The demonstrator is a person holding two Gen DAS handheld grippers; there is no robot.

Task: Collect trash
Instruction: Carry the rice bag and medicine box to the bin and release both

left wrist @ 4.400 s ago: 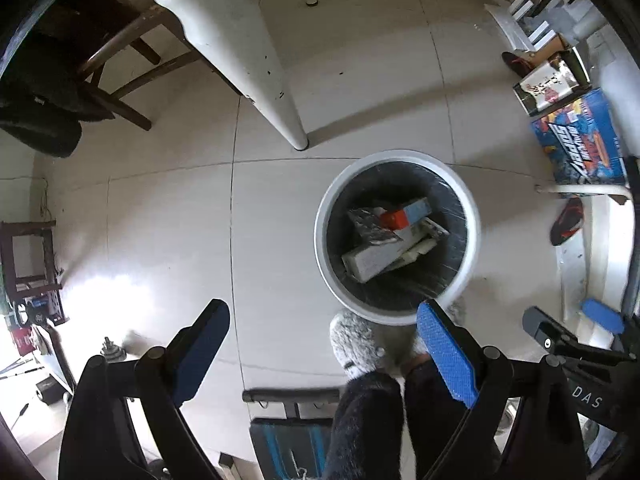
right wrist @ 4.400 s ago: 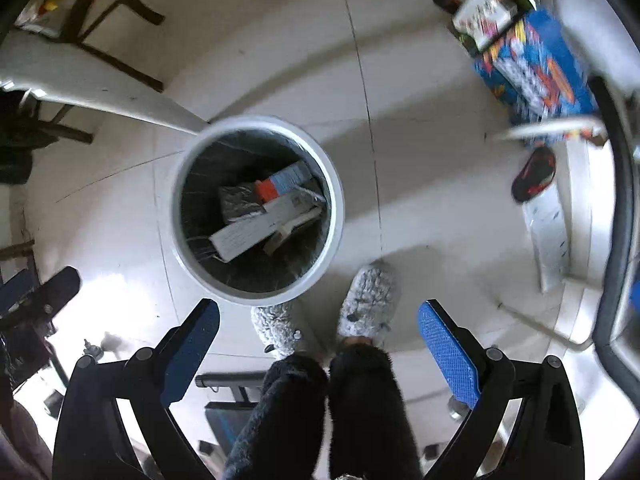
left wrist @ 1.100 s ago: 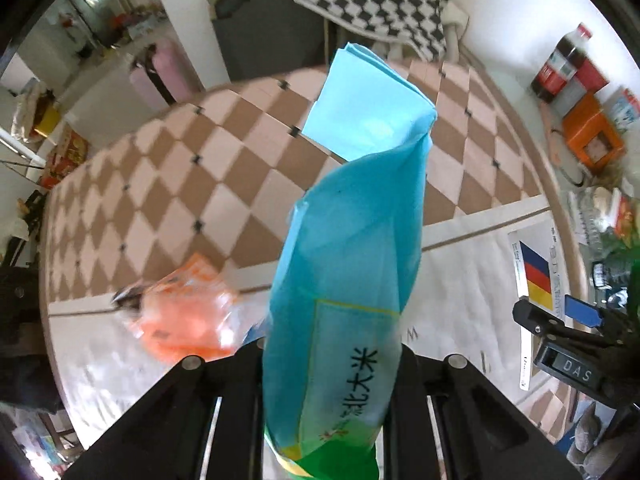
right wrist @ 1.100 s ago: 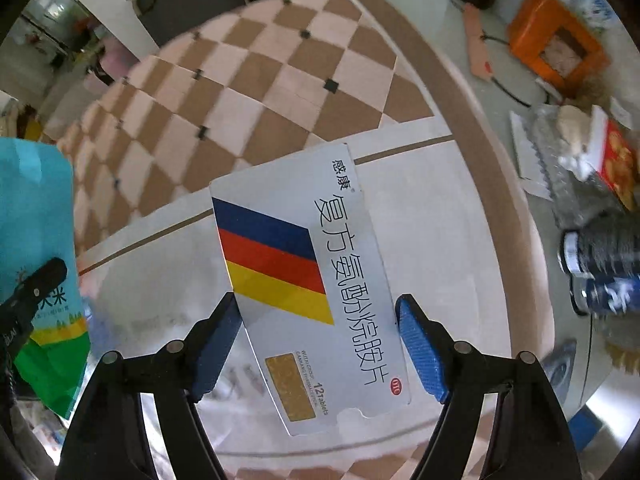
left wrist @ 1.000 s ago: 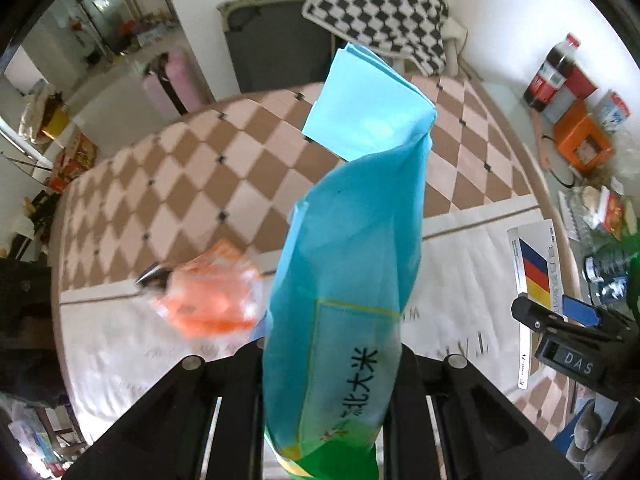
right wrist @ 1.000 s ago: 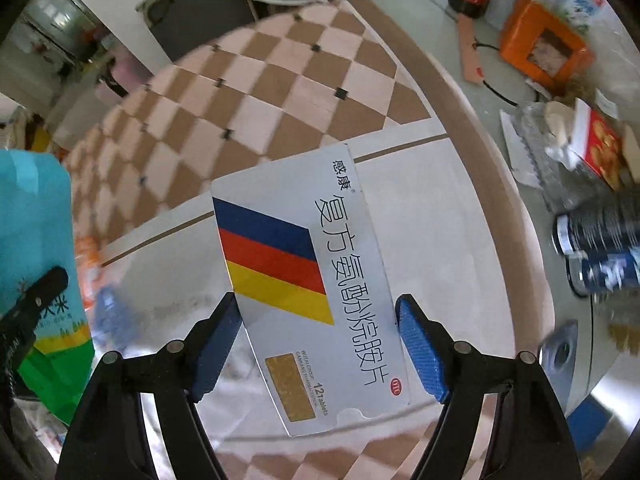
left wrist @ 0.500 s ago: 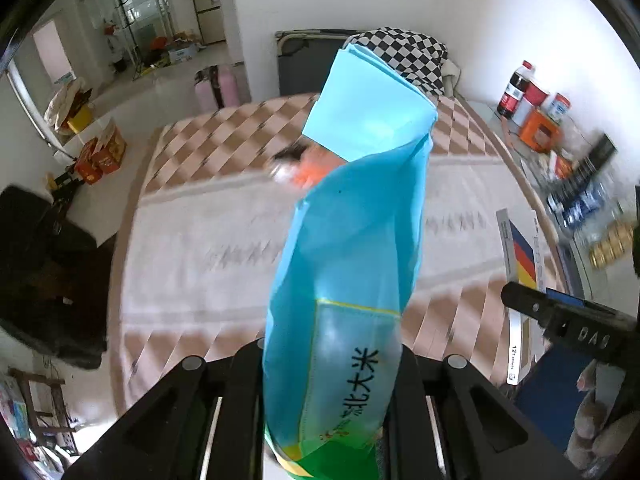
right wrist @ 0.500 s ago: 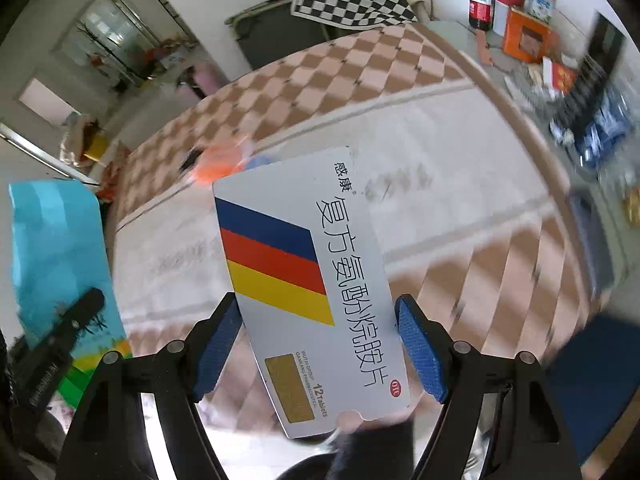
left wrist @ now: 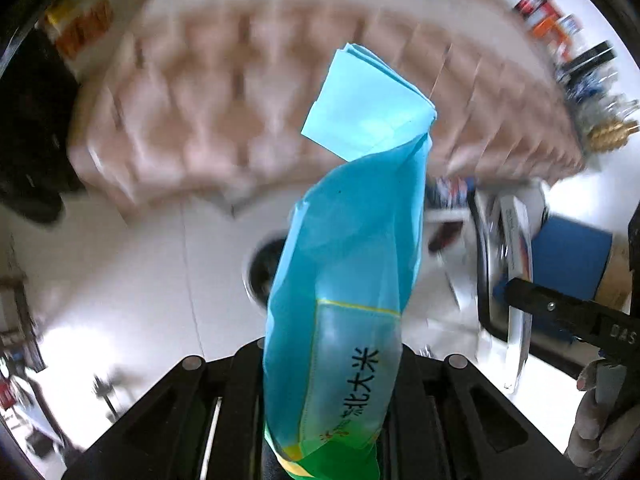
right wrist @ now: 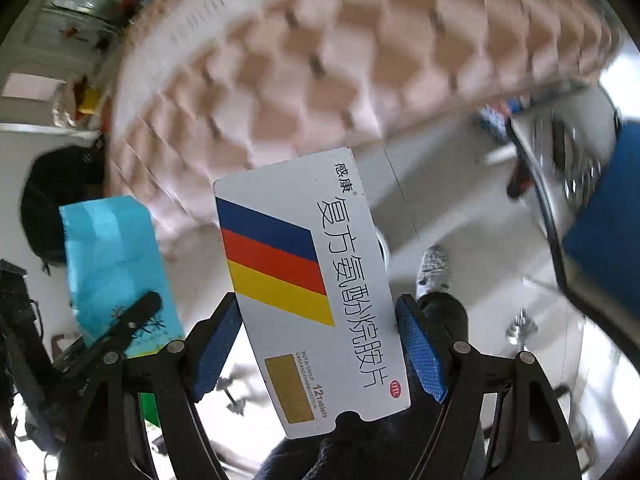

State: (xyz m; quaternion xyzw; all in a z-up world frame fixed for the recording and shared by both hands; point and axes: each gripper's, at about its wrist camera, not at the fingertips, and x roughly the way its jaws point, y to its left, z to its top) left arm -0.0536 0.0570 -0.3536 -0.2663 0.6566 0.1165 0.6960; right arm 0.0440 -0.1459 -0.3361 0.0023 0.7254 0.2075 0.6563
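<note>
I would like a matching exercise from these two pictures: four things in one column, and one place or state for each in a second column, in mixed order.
Things:
1. blue rice bag
2. medicine box
3. grey slipper
4. trash bin

Places or states:
a. on the floor tiles, right of the box
b. clamped in the left gripper
c. on the floor, partly hidden behind the bag
d. clamped in the right gripper

Pairs: 1-b, 2-d, 3-a, 4-c
</note>
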